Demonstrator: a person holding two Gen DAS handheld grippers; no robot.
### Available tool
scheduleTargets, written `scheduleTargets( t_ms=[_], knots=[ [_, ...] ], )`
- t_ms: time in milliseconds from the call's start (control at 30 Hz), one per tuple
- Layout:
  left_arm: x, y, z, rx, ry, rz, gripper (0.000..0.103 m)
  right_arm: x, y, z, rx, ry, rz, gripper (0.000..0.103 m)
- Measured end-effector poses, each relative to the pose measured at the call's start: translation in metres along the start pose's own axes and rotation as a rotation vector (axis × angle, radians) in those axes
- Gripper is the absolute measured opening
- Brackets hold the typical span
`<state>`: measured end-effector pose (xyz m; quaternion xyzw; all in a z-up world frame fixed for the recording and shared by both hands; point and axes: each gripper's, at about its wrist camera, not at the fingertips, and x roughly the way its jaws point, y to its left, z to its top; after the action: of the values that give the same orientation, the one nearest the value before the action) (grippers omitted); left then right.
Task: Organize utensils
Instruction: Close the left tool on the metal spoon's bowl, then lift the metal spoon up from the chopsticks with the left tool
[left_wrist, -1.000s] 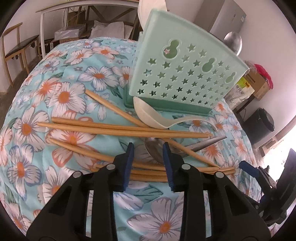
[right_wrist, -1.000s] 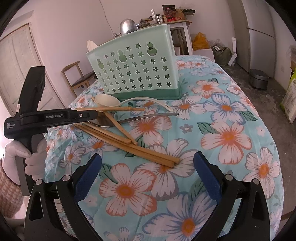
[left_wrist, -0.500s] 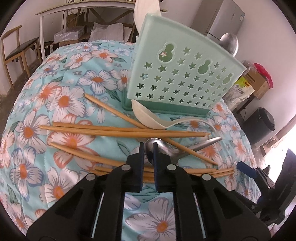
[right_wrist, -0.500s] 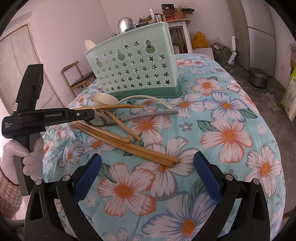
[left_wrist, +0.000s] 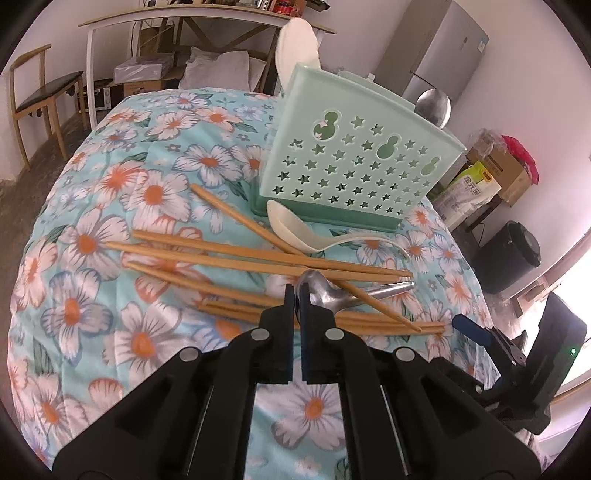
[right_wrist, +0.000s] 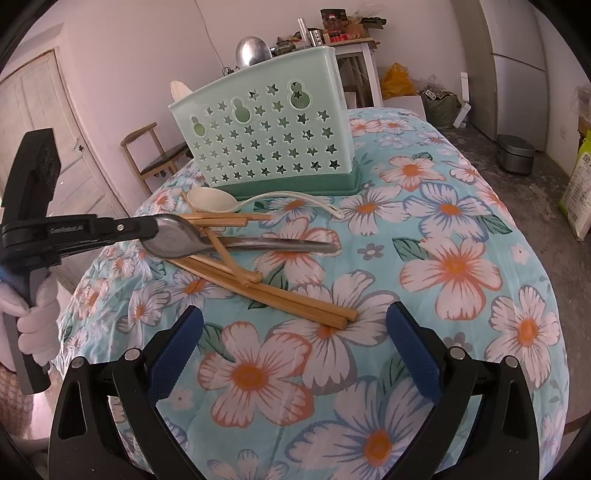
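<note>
The left gripper (left_wrist: 296, 291) had just closed: a second earlier its jaws stood apart over the pile, and now the blue pads were pinched tight on the rim of the bowl of the metal spoon (left_wrist: 334, 293), with barely a slit between them. Seen from the right wrist camera, that same gripper (right_wrist: 154, 229) held the spoon's bowl (right_wrist: 177, 238) at its near edge, and the bowl had tipped up off the cloth while the handle still trailed across the wooden chopsticks (right_wrist: 266, 291) toward the right. The spoon had therefore gone from lying in the heap to being gripped and partly lifted, which read as the start of its transfer.

The right gripper (right_wrist: 293, 354) had not changed: its jaws stood wide open and empty, low over the flowered tablecloth (right_wrist: 454, 266), near the ends of the chopsticks but apart from them.

Beyond the held spoon, the white plastic spoon (left_wrist: 295, 230) lay with its bowl just in front of the base of the mint-green utensil holder (left_wrist: 354, 166), and the chopsticks were scattered and crossed between it and the left gripper. A white spoon and a metal one already stood in the holder's far side. Judging from this, one utensil was in hand and the chopsticks and white spoon remained. Because one chopstick crossed over the spoon's handle, lifting it could drag that stick along.
</note>
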<state>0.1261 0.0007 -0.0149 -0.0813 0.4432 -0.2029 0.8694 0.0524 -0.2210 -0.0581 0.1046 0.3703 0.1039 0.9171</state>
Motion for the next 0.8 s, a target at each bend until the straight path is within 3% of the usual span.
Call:
scheduleTargets(
  t_ms=[467,667,767,800],
  knots=[
    [-0.024,0.025,-0.027,-0.056,-0.011,0.035,0.002,-0.014,0.011,0.000,-0.019,-0.020,-0.010,0.097],
    [-0.021,0.039,-0.035,-0.134,0.019,-0.010,0.002,-0.018,0.015,-0.001,-0.032,-0.021,-0.018,0.097],
    [-0.019,0.047,-0.039,-0.188,0.034,-0.053,0.012,-0.021,0.019,-0.001,-0.042,-0.026,-0.021,0.097],
    [-0.018,0.050,-0.040,-0.206,0.040,-0.064,0.020,-0.021,0.020,-0.001,-0.044,-0.027,-0.022,0.097]
  ],
)
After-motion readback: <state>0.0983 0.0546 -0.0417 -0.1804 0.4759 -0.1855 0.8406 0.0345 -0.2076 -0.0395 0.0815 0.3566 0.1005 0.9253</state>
